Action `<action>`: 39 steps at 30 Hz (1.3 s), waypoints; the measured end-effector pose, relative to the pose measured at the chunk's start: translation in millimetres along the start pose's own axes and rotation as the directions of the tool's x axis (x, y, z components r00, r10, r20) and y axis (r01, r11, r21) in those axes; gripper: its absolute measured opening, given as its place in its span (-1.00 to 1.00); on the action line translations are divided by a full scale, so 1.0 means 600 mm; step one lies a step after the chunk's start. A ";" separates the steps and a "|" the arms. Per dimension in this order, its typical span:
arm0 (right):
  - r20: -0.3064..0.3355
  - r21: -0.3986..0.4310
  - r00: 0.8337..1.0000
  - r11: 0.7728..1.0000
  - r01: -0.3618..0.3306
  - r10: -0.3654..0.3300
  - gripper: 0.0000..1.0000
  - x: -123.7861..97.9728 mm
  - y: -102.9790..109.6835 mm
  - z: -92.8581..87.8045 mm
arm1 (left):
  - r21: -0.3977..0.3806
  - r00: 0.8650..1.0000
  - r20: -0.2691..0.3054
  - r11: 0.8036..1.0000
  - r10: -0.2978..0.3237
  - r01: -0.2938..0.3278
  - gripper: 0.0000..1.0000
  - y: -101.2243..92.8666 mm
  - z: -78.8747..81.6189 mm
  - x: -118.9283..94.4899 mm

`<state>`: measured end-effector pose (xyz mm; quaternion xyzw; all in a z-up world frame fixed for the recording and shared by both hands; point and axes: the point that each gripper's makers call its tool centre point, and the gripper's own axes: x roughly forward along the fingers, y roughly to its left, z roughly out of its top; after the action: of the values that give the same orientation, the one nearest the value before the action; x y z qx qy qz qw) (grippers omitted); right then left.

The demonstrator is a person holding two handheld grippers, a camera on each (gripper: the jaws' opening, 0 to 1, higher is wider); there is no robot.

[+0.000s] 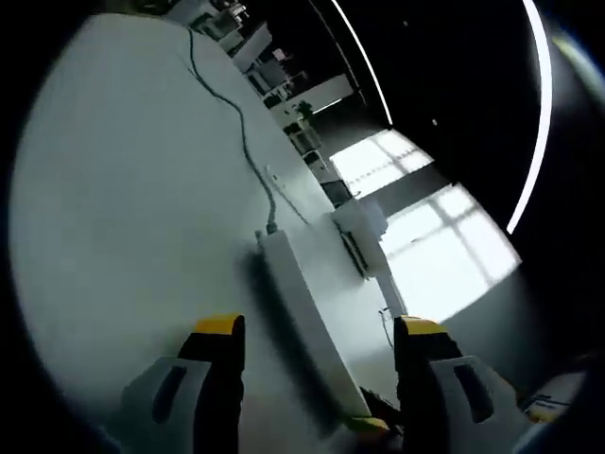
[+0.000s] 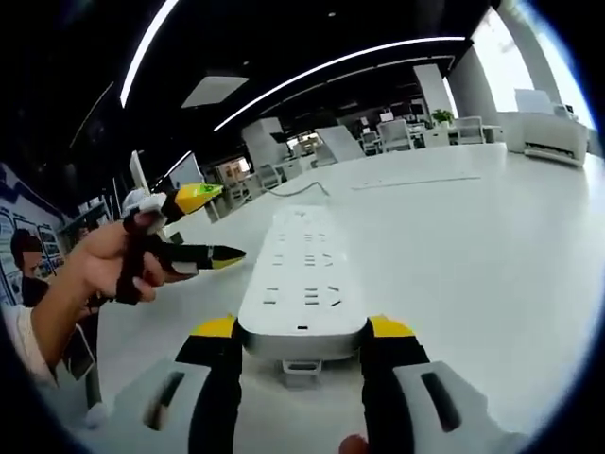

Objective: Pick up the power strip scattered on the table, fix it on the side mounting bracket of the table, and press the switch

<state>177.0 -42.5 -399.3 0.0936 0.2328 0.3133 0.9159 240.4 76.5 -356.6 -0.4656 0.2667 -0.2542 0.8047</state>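
The long white power strip (image 2: 302, 274) lies flat on the white table (image 2: 492, 255), its sockets facing up. My right gripper (image 2: 302, 327) is shut on its near end, one yellow-tipped jaw on each side. The strip's grey cable (image 1: 236, 113) runs away across the table top. In the left gripper view the power strip (image 1: 298, 303) slants between the two jaws of my left gripper (image 1: 319, 327), which is open and holds nothing. In the right gripper view a person's hand (image 2: 99, 265) holds the left gripper (image 2: 213, 227) above the table, left of the strip and apart from it.
A white box-like fixture (image 1: 361, 227) sits at the table's edge beyond the strip's cable end. Another white unit (image 2: 548, 142) stands at the far right of the table. Desks and chairs (image 2: 397, 132) fill the dim room behind. Bright windows (image 1: 425, 227) lie past the table edge.
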 end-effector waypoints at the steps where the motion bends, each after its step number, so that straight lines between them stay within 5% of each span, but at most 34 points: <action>1: 0.000 -0.001 1.000 1.000 0.000 0.000 -0.09 0.000 0.000 0.000 | -0.005 1.000 0.001 1.000 0.000 0.000 0.35 0.001 0.002 0.003; 26: 0.010 0.012 1.000 1.000 -0.007 0.007 -0.09 -0.001 -0.001 0.000 | -0.016 0.999 -0.038 1.000 0.018 -0.018 0.34 0.013 0.004 0.058; 39: 0.013 -0.001 1.000 1.000 -0.004 0.004 -0.09 -0.002 -0.001 -0.001 | -0.041 0.997 -0.078 0.999 -0.020 0.017 0.28 -0.007 -0.023 0.090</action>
<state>176.6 -43.7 -399.5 0.0956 0.2263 0.3148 0.9168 269.6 30.6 -368.9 -0.4738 0.2988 -0.2744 0.7816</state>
